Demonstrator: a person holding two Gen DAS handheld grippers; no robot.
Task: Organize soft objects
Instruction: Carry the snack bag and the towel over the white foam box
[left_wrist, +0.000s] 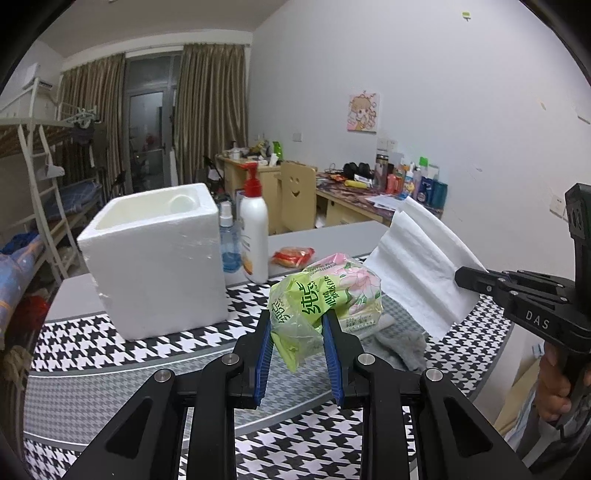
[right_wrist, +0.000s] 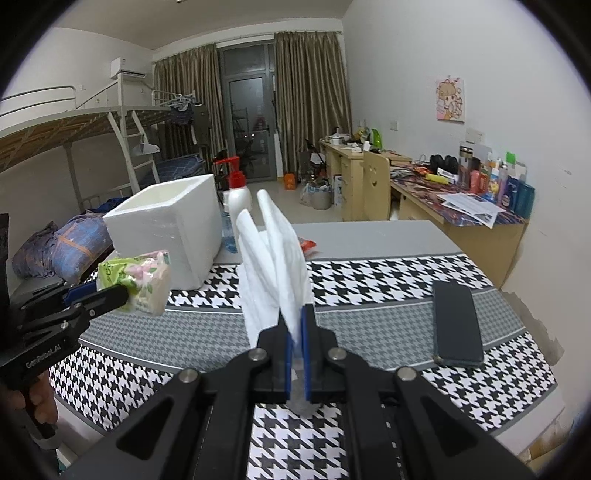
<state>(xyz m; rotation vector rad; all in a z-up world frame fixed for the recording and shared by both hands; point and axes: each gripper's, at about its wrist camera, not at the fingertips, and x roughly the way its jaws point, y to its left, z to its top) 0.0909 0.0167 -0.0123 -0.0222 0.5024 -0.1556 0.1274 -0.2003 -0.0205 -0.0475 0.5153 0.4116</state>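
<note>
**Both grippers hold soft goods above the table**

While the left gripper (left_wrist: 297, 325) pinches a green and pink tissue pack (left_wrist: 325, 291) above the checked tablecloth (left_wrist: 147, 354), the right gripper (right_wrist: 295, 325) is pressed onto a folded white tissue (right_wrist: 275, 258) that stands up from its fingers. Behind them a white foam box (left_wrist: 155, 258) sits open beside a pump bottle (left_wrist: 254, 236). A grey cloth (left_wrist: 399, 347) lies below the pack, and a dark phone (right_wrist: 457, 323) rests to the right.
</note>
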